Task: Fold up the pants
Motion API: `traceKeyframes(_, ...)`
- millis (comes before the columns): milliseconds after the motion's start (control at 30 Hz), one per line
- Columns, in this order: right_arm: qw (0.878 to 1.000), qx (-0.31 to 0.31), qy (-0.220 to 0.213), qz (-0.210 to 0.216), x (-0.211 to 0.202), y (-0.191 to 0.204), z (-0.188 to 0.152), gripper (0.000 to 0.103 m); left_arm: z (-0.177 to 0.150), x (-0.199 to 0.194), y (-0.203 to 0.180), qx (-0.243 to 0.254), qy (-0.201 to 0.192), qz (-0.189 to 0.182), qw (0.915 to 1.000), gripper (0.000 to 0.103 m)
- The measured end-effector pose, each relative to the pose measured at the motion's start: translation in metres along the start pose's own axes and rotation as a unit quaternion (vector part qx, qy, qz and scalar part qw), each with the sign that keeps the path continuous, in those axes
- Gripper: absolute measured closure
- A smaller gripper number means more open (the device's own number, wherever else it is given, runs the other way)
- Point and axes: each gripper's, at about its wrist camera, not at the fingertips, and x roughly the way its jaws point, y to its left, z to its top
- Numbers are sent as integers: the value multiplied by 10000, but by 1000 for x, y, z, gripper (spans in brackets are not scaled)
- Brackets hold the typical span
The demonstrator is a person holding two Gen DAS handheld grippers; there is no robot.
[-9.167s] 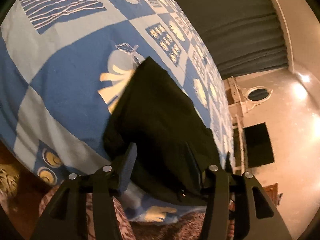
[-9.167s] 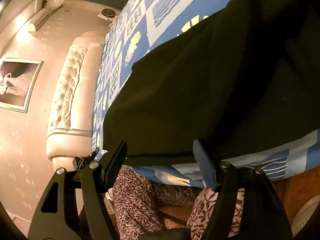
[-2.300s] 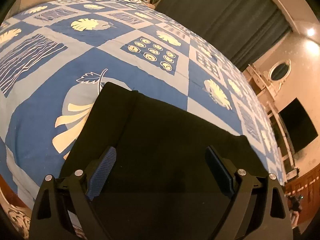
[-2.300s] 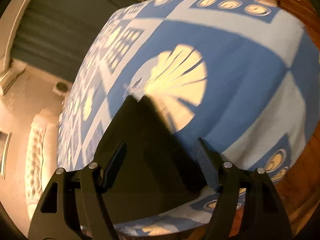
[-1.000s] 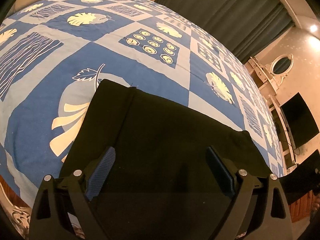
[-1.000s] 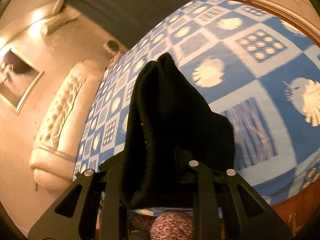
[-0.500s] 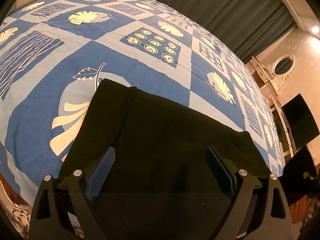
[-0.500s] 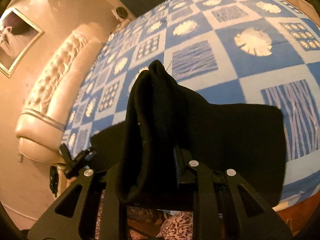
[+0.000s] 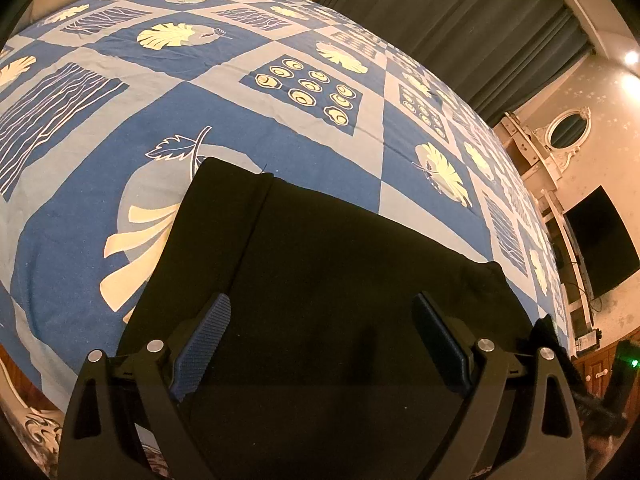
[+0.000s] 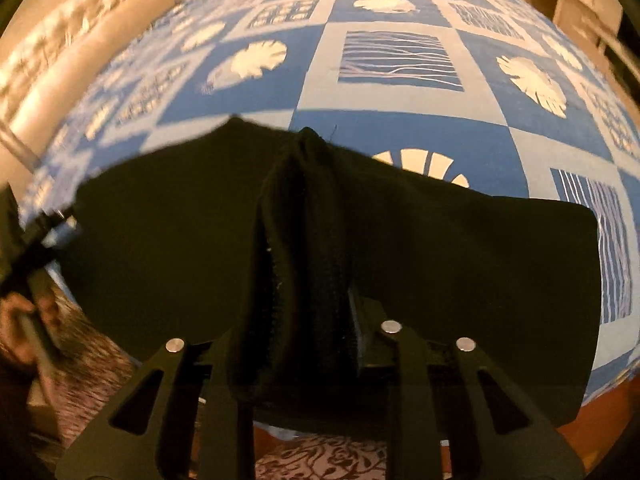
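Note:
Black pants (image 9: pixel 340 248) lie folded near the edge of a bed with a blue patterned cover (image 9: pixel 280 120). My left gripper (image 9: pixel 320 304) hovers open just above them, with its blue pads (image 9: pixel 204 332) wide apart and nothing gripped. In the right wrist view, my right gripper (image 10: pixel 296 320) is low over the pants (image 10: pixel 460 248). It holds a thick bunched fold of the black fabric (image 10: pixel 300 220) between its fingers. Its jaws are opening, and the fold still fills the gap and hides the fingertips.
A padded headboard (image 10: pixel 60 40) runs along the far left of the bed. Dark curtains (image 9: pixel 440 20), a wall television (image 9: pixel 600 240) and an oval mirror (image 9: pixel 568 132) stand beyond it. A person's hand (image 10: pixel 24 320) and patterned trousers (image 10: pixel 320 460) are at the near edge.
My right gripper has swung down and across with the black fold, which now rests low over the pants on the bed. The left gripper has stayed still and open.

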Motion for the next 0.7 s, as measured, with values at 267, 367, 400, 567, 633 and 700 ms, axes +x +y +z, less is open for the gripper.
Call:
traceKeyframes(267,9997,-40,67,235,10,19,-9,47,1,0,1,9,1,4,10000,12)
traceKeyframes(367,9975,-23,199,677,10,29,-11,39,1,0,1,27,1,13,10000,12)
traceKeyframes(400,9952,-13,276,937,10,33,-13,37,1,0,2,39,1,17,10000,12)
traceKeyframes(567,9859,69,359,1632,-8,32,-17,33,1,0,4,66,-1,25,10000,12)
traceKeyframes(633,9799,270,289,1957,-22,19,-18,33,1,0,4,74,-2,29,10000,12)
traceKeyframes(700,9779,446,95,2038,-41,-1,-18,33,1,0,3,100,-5,41,9999,12)
